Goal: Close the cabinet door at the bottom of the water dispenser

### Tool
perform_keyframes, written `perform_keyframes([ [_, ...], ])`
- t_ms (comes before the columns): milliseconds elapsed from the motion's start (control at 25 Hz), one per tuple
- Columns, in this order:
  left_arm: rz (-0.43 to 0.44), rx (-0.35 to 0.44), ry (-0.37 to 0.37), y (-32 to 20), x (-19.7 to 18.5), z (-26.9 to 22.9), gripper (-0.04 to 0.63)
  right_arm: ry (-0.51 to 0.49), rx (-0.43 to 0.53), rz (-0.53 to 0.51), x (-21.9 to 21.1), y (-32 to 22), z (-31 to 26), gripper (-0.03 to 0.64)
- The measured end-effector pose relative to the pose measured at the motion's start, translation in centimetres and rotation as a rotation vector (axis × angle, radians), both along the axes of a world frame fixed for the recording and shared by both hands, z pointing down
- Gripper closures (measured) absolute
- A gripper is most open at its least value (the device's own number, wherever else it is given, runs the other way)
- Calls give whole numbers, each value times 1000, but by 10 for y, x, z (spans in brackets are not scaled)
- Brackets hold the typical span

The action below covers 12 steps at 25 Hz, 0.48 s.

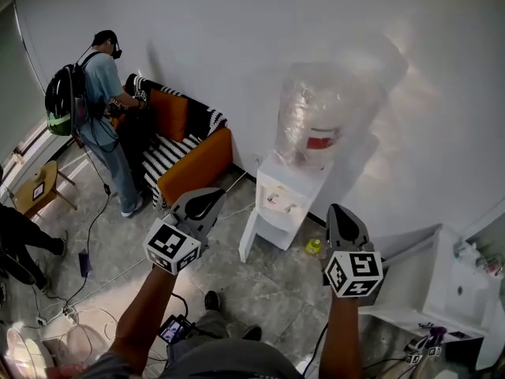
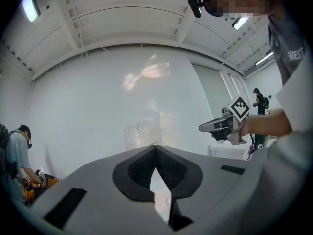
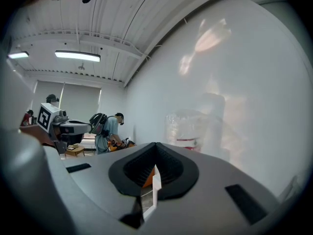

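Observation:
A white water dispenser stands against the wall with a plastic-wrapped bottle on top. Its bottom cabinet door hangs open, swung out to the left. My left gripper is held in the air to the left of and short of the door, jaws shut on nothing. My right gripper hovers to the right of the dispenser, also shut and empty. In the left gripper view the left gripper points at the wall and bottle. In the right gripper view the right gripper points toward the bottle.
An orange and striped sofa stands left of the dispenser, with a person wearing a backpack beside it. A small yellow-green object lies on the floor by the dispenser. A white unit is at the right. Cables trail over the floor at left.

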<state>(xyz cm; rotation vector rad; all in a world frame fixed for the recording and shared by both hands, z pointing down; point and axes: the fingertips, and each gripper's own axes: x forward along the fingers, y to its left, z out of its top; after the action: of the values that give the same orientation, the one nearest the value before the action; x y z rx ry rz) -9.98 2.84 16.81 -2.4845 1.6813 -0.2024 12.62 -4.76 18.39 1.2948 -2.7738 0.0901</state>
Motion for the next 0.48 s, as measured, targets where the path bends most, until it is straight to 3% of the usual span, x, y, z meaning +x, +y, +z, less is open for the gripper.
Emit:
perform_keyframes([
  [480,193,6,52,-94,-8,6,580,68,-1,176,-5,-33,2,589],
])
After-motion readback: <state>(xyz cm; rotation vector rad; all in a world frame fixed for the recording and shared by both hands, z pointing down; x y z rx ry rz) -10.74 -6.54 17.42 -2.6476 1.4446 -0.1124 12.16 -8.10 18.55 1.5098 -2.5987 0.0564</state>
